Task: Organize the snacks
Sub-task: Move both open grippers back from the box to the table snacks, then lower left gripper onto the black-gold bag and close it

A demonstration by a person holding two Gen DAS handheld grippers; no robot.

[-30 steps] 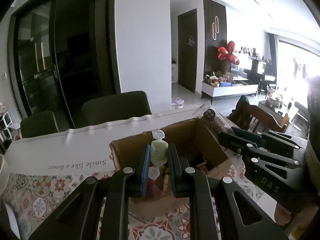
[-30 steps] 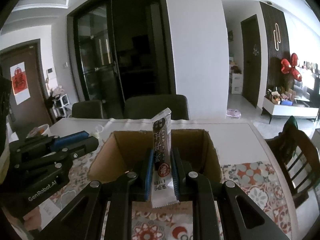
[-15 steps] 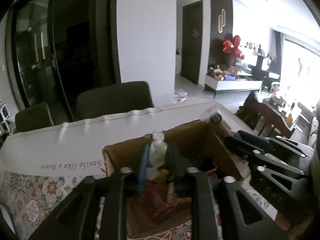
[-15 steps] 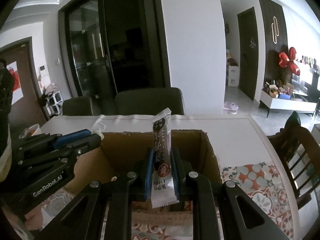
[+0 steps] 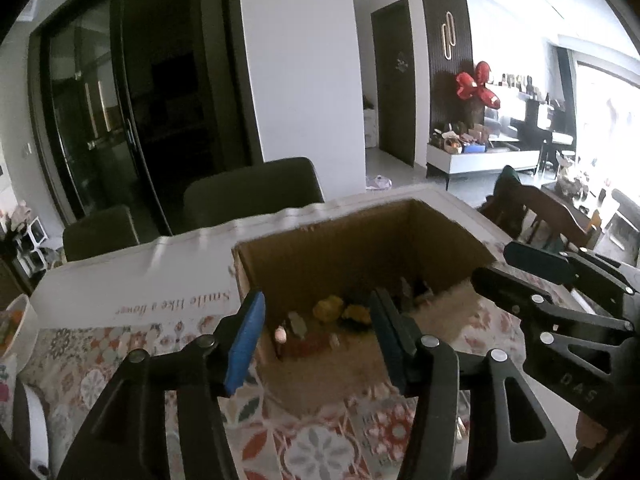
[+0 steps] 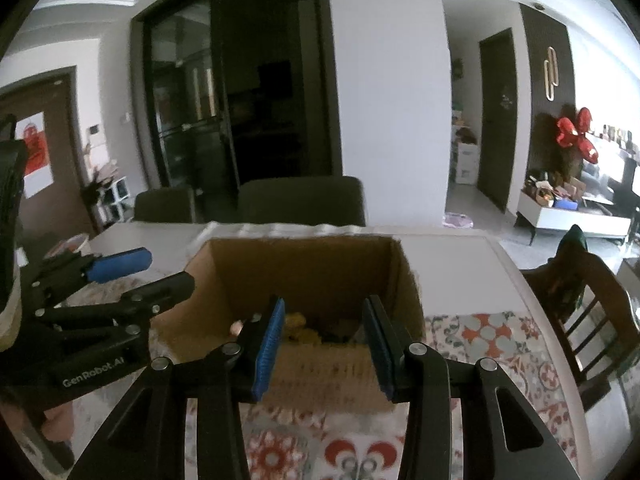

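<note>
An open cardboard box (image 5: 360,236) (image 6: 304,264) stands on the patterned tablecloth, with several snacks (image 5: 328,308) (image 6: 300,326) lying on its bottom, yellow and red ones among them. My left gripper (image 5: 318,322) hovers over the box's near left edge, its jaws opening with nothing between them. In the left wrist view the right gripper (image 5: 520,268) reaches in from the right. In its own view my right gripper (image 6: 324,326) sits over the box's near wall, jaws opening and empty. The left gripper (image 6: 144,272) shows at that view's left.
Dark chairs (image 6: 300,200) stand behind the table (image 6: 452,264); a wooden chair (image 6: 580,300) is at the right. A white table runner (image 5: 140,280) with lettering lies left of the box. A bowl (image 5: 16,328) sits at the far left edge.
Both grippers opened and let go: the pale green wrapped snack left the left one, the long dark snack bar left the right one. Both snacks dropped into the box.
</note>
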